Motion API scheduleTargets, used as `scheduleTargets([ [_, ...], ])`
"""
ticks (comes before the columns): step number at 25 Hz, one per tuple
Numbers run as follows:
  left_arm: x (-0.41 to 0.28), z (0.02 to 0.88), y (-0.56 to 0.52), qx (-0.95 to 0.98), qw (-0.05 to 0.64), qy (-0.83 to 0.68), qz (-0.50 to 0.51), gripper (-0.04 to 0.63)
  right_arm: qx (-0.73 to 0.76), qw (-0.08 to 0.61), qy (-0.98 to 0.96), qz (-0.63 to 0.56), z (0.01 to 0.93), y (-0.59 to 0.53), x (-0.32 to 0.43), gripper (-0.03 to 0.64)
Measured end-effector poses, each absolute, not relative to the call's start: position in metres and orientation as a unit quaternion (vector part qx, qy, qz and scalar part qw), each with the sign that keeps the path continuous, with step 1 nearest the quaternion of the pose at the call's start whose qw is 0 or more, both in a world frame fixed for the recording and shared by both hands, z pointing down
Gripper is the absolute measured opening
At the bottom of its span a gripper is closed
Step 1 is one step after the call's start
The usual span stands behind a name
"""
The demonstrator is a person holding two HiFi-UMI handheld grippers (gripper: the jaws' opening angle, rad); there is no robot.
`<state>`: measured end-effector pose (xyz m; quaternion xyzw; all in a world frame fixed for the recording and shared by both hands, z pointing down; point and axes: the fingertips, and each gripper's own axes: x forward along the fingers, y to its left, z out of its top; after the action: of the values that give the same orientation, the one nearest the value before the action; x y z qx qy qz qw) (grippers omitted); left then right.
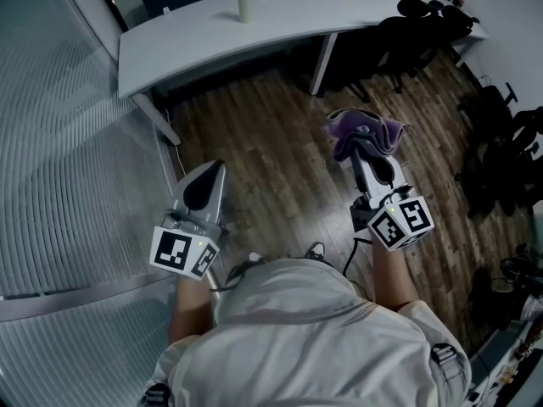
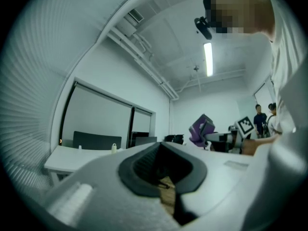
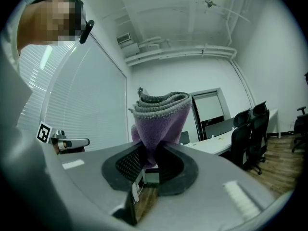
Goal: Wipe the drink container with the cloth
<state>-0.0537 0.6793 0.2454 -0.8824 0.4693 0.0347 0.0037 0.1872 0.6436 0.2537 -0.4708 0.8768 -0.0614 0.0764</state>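
Note:
A small pale drink container (image 1: 244,6) stands on the white desk (image 1: 195,32) at the far end of the room, and shows tiny in the left gripper view as the container (image 2: 114,148). My right gripper (image 1: 366,147) is shut on a folded purple cloth (image 1: 365,134), held over the wood floor well short of the desk. In the right gripper view the cloth (image 3: 159,119) sticks up out of the closed jaws. My left gripper (image 1: 204,189) is shut with nothing in it, level with the right one and to its left.
A ribbed glass wall (image 1: 59,142) runs along the left. Black office chairs (image 1: 416,32) crowd the desk's right end, with more dark chairs (image 1: 501,142) along the right side. Wood floor (image 1: 271,159) lies between me and the desk. Two people (image 2: 264,118) stand far off.

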Motion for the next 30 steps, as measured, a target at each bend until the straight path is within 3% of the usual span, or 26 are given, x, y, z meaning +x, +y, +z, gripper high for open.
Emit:
scheduleTargets([
  [11,-0.121,0.264,0.676,-0.885,-0.003,0.464,0.034,0.005,-0.481,0.060,0.873,-0.059,0.271,0.650,0.120,0.063],
  [21,-0.122,0.281,0.638,-0.889,-0.015,0.458,0.025,0.005,-0.495,0.052,0.864,-0.078,0.290,0.612,0.125,0.063],
  [30,-0.127,0.279,0.551,-0.878,-0.007,0.479,0.015,0.005,-0.471,0.061,0.876,-0.085,0.297,0.513,0.115,0.063],
])
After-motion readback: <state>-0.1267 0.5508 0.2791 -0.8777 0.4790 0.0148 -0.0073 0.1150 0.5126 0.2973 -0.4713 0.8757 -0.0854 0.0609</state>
